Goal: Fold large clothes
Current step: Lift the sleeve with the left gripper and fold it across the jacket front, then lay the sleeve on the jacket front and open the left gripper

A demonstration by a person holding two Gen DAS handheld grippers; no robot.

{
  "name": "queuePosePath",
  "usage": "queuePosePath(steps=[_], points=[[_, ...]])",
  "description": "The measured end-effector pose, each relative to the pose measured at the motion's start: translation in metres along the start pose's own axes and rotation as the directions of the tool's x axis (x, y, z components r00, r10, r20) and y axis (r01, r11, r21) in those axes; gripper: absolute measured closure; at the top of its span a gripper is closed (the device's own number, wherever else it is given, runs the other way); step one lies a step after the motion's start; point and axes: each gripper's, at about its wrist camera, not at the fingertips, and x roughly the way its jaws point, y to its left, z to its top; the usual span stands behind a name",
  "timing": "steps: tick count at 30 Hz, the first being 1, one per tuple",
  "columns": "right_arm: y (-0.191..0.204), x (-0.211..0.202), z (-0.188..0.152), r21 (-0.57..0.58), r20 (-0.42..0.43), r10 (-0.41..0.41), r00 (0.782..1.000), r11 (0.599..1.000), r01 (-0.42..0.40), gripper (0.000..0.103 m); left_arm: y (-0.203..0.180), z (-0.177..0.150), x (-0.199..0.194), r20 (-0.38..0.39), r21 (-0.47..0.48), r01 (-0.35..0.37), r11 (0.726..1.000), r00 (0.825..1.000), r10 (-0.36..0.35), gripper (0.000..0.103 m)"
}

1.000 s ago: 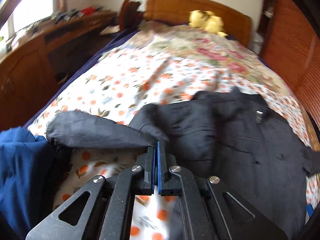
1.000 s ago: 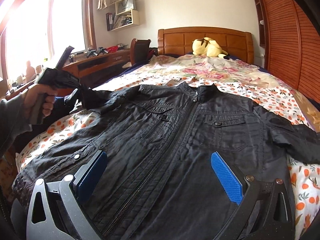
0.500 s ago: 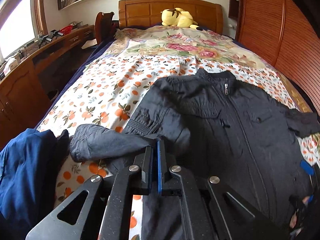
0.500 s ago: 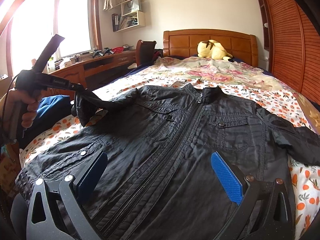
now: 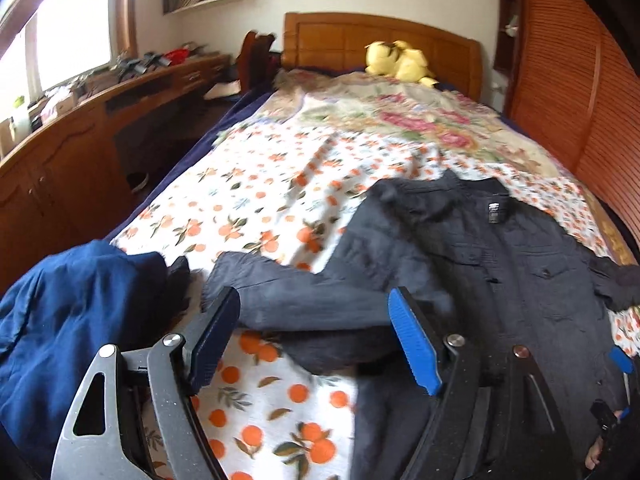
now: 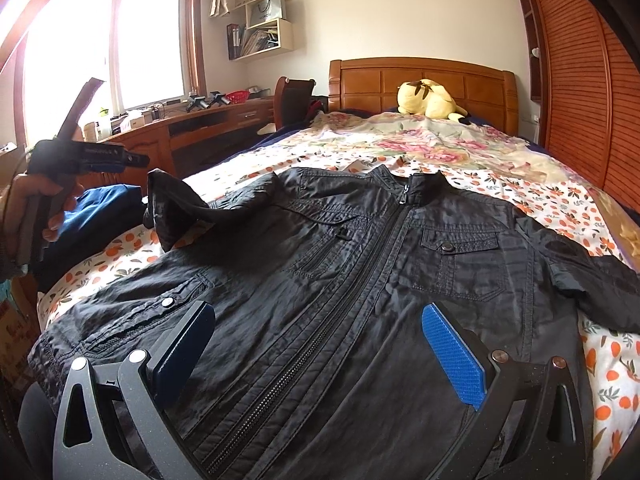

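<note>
- Black jacket [image 6: 360,280] flat on bed [image 6: 540,200], front up, zipped, collar toward headboard.
- Left gripper [image 5: 316,340]: jaws just opened wide, nothing between pads; near sleeve [image 6: 180,200] released, cuff end caught above the bedspread.
- Right gripper [image 6: 320,352]: jaws wide, empty, above hem.
- No fold made yet; sleeves and body all left to fold.
- Blue garment [image 5: 72,312] bunched beside, apparently unfolded.

I see open bedspread [image 5: 256,184] beyond the jacket [image 6: 360,264]; blue cloth [image 5: 76,312] blocks my left.
</note>
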Motion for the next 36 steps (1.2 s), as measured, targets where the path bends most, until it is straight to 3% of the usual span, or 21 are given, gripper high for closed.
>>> queuePosePath(steps=[7, 12, 17, 21, 24, 28, 31, 36], points=[[0.0, 0.004, -0.002, -0.002, -0.013, 0.002, 1.0, 1.0, -0.002, 0.0, 0.037, -0.002, 0.061, -0.104, -0.115, -0.028, 0.993, 0.994, 0.016, 0.026], [-0.001, 0.007, -0.002, 0.001, -0.021, 0.011, 1.0, 1.0, -0.011, 0.0, 0.045, -0.015, 0.108, -0.202, -0.143, -0.058, 0.988, 0.979, 0.028, 0.026], [-0.002, 0.01, -0.001, 0.011, -0.027, 0.016, 0.999, 1.0, -0.016, 0.0, 0.052, -0.024, 0.132, -0.231, -0.217, -0.042, 0.975, 0.973, -0.009, 0.026], [-0.002, 0.01, -0.001, 0.012, -0.029, 0.02, 0.999, 1.0, -0.02, 0.0, 0.051, -0.023, 0.142, -0.239, -0.21, -0.052, 0.976, 0.971, 0.0, 0.026], [-0.001, 0.01, -0.002, 0.01, -0.03, 0.021, 0.999, 1.0, -0.021, 0.0, 0.046, -0.025, 0.149, -0.252, -0.169, -0.071, 0.983, 0.967, 0.026, 0.036], [-0.001, 0.009, -0.002, 0.01, -0.023, 0.021, 1.0, 1.0, -0.021, 0.0, 0.04, -0.024, 0.147, -0.265, -0.109, -0.081, 0.991, 0.963, 0.05, 0.074], [-0.001, 0.006, -0.002, 0.006, -0.013, 0.019, 1.0, 1.0, -0.019, 0.0, 0.035, -0.018, 0.132, -0.245, -0.085, -0.101, 0.991, 0.966, 0.077, 0.082], [-0.003, -0.004, -0.004, 0.002, 0.005, 0.004, 1.0, 1.0, -0.004, 0.0, 0.006, 0.009, 0.076, -0.114, -0.032, -0.107, 0.994, 0.988, 0.103, 0.083]])
